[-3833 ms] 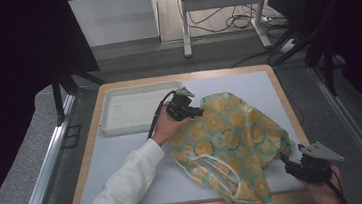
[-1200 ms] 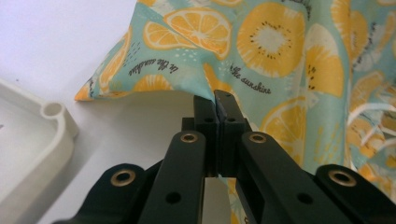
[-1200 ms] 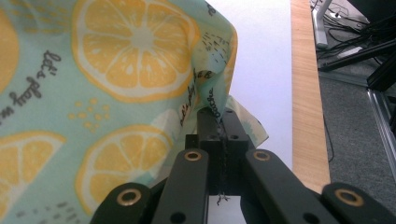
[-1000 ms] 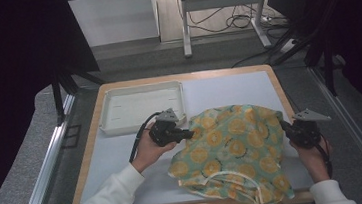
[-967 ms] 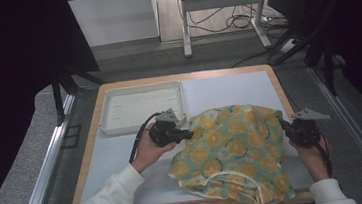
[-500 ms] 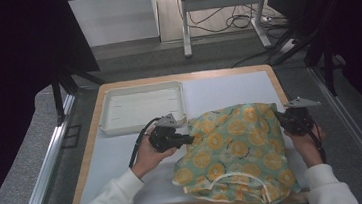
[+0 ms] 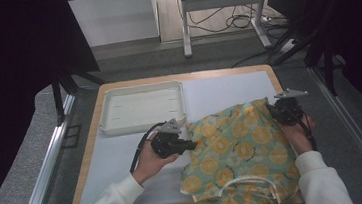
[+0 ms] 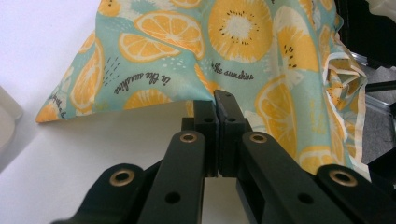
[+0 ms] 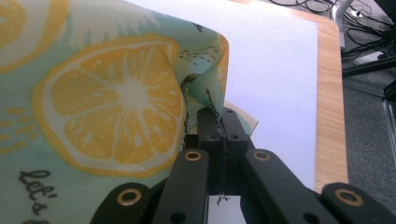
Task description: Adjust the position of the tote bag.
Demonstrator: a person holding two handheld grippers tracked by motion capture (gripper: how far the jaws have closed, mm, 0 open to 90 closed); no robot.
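Lemon-printed teal cloth (image 7: 239, 151), a soft fabric piece with orange citrus slices and a cream-edged strap, lies on the near right part of the white mat (image 7: 218, 91) that covers the wooden table (image 7: 92, 140), its near edge hanging over the table's near rim; a shallow white plastic tray (image 7: 142, 108) sits well apart on the far left. From the high view, my left gripper (image 7: 190, 144) pinches the cloth's left edge and my right gripper (image 7: 276, 113) pinches its far right corner, so the fabric is strung between my two hands, partly lifted and rumpled. To do this spreading well, I judge I should draw my hands apart just until the span goes taut, keep both at the same height, and lay it down flat without dragging the hanging part off the table. In the left gripper view my jaws are pressed together with the cloth's hem caught at the tips, only a thin bite; I would pull gently, since a jerk could slip it out. In the right gripper view my jaws are likewise clamped, with a folded corner of fabric and a dark thread running down between them; the corner is bunched, so I expect a crease there unless I tension along the edge before lowering.
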